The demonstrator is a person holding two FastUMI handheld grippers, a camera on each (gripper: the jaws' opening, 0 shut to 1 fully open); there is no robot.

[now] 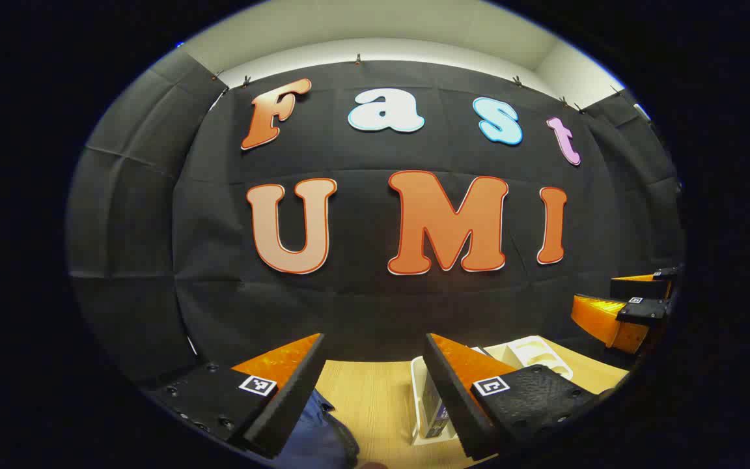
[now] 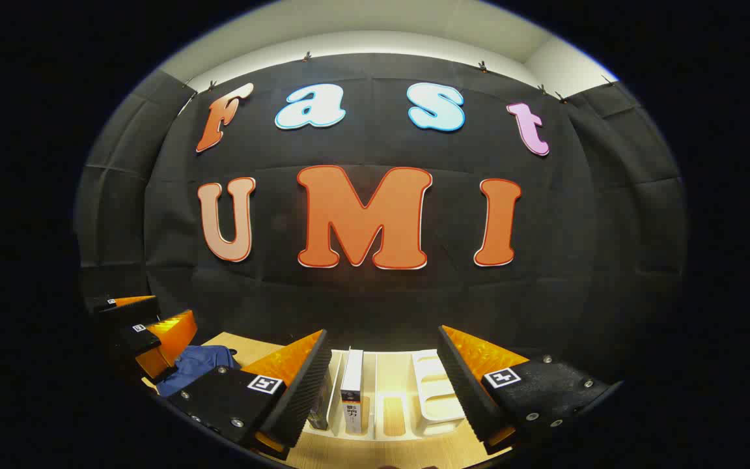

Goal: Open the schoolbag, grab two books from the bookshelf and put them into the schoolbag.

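While both grippers (image 1: 375,384) (image 2: 381,384) hover above the table (image 1: 375,397), their fingers gape wide, holding nothing.

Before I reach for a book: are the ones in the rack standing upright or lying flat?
Upright. In the right gripper view the books stand on end between the dividers of the white bookshelf, spines facing the open right gripper.

No readable text

Book (image 2: 351,391) spine print too small; fingers (image 2: 300,391) bear square markers, no words.

A dark blue schoolbag (image 2: 196,368) lies slumped on the wooden table, well left of the white bookshelf (image 2: 437,397) holding upright books (image 2: 351,391).
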